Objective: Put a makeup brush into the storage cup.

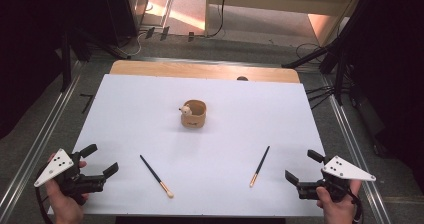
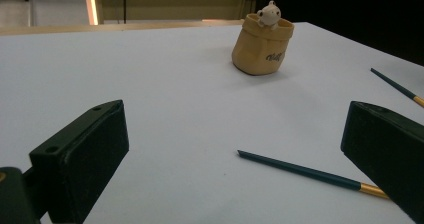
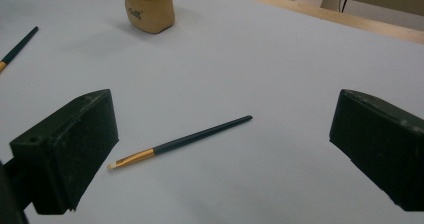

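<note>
Nothing has been started yet, by the look of it. The left tool (image 1: 99,160) is held spread wide near the front left corner of the white tabletop (image 1: 125,109), gripping nothing; the right tool (image 1: 301,167) is likewise spread and empty near the front right corner.

Two thin brushes are lying flat on the tabletop, well apart from each other. The left brush (image 1: 156,175) is seen just ahead of the left tool, gold ferrule and bristle end toward the person; in the left gripper view it (image 2: 312,174) lies between the jaws, nearer the right-hand one. The right brush (image 1: 260,166) lies near the right tool, and in the right gripper view it (image 3: 180,142) sits between the open jaws, untouched.

The tan holder (image 1: 194,113) with a small figure on its rim stands upright mid-tabletop, well apart from both brushes. No brush is seen in it.

Judged left: both brushes to be picked up and probably placed in the holder. All steps remain.
</note>
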Tool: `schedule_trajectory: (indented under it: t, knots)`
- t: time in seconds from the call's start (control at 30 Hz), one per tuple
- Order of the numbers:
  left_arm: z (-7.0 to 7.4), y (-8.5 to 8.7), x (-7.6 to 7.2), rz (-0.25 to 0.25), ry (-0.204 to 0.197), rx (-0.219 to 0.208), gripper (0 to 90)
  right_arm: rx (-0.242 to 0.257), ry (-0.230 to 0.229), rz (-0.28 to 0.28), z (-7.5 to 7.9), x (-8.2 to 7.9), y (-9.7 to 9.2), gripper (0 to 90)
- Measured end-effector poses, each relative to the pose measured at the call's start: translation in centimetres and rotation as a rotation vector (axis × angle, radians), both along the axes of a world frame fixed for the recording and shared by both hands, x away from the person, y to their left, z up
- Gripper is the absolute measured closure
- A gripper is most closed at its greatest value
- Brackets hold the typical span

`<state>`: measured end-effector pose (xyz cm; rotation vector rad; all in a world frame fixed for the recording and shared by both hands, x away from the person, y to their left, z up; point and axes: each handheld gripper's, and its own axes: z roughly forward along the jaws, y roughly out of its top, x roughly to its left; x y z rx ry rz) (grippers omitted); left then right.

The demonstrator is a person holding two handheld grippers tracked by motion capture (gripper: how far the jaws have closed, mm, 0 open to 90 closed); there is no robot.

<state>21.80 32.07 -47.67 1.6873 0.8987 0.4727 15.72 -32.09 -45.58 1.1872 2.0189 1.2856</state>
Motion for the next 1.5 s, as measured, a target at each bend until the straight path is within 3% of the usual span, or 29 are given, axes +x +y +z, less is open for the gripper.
schedule_trajectory:
  t: [0.53, 0.73, 0.83, 0.93, 1.07, 1.2, 1.33, 1.5]
  knots:
    - [0.0, 0.0, 0.0, -0.002, 0.002, 0.002, 0.0, -0.037, 0.088, 0.028, -0.4, 0.9, 0.7, 0.6]
    - [0.0, 0.0, 0.0, -0.002, 0.002, 0.000, 0.0, -0.046, 0.110, 0.039, -0.9, 1.0, 1.2, 5.6]
    - [0.0, 0.0, 0.0, -0.004, 0.003, 0.003, 0.0, -0.048, 0.120, 0.041, -1.1, 0.9, 1.5, 11.0]
    - [-0.1, 0.0, 0.1, -0.004, 0.004, 0.000, 0.0, -0.060, 0.143, 0.024, -1.5, 1.0, 1.8, 22.0]
    - [-0.1, 0.1, 0.1, -0.003, 0.007, -0.004, 0.0, -0.071, 0.150, 0.034, -1.8, 0.9, 2.2, 27.0]
    - [-0.1, 0.1, 0.1, -0.002, 0.009, -0.002, 0.0, -0.079, 0.151, 0.082, -1.9, 0.7, 2.8, 43.0]
    - [-0.1, 0.1, 0.1, -0.002, 0.011, -0.003, 0.0, -0.090, 0.146, 0.126, -1.8, 0.5, 3.3, 53.1]
    - [-0.1, 0.2, 0.1, 0.001, 0.011, -0.006, 0.0, -0.096, 0.153, 0.140, -2.0, 0.4, 3.9, 57.1]
